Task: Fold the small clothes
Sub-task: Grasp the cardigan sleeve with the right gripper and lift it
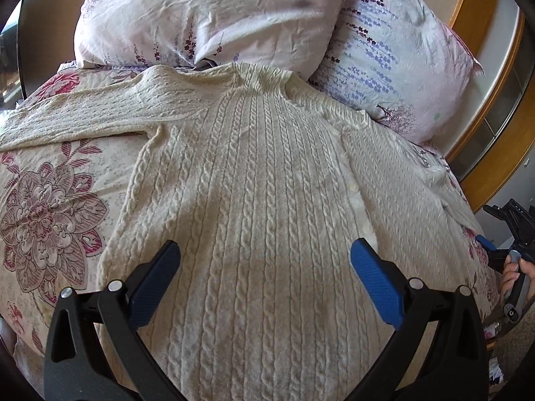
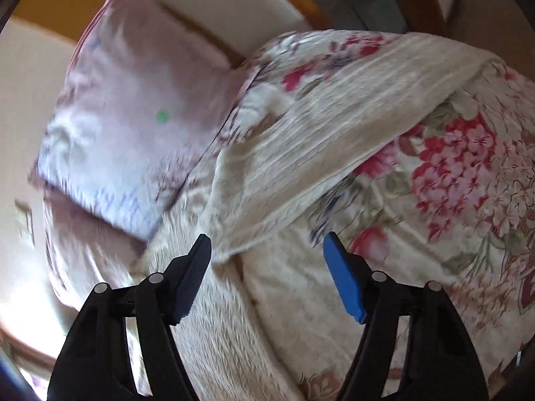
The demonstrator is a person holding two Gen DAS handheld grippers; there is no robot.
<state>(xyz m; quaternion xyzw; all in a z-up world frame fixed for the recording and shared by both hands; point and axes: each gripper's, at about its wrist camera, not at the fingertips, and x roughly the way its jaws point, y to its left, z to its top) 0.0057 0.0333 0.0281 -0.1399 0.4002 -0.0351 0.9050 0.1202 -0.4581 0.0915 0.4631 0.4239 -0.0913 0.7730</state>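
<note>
On the floral bedspread (image 1: pixel 50 180), a cream cable-knit sweater (image 1: pixel 254 173) lies flat.

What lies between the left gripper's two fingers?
Only the cream cable-knit sweater, lying flat on the floral bedspread; the open left gripper holds nothing, as the left wrist view shows.

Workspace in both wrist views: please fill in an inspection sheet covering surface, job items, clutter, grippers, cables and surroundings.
Surface: floral bedspread on a bed.
Job's things: cream cable-knit sweater spread flat, collar toward the pillows; one sleeve stretched sideways across the bedspread.
Clutter: two floral pillows, one beside the other, at the head of the bed, touching the collar area.
Grippers: left hand-held gripper open above the sweater body, holding nothing; right hand-held gripper open, holding nothing; its view is motion-blurred.
Cables: nothing seen.
Surroundings: wooden headboard behind the pillows.
</note>
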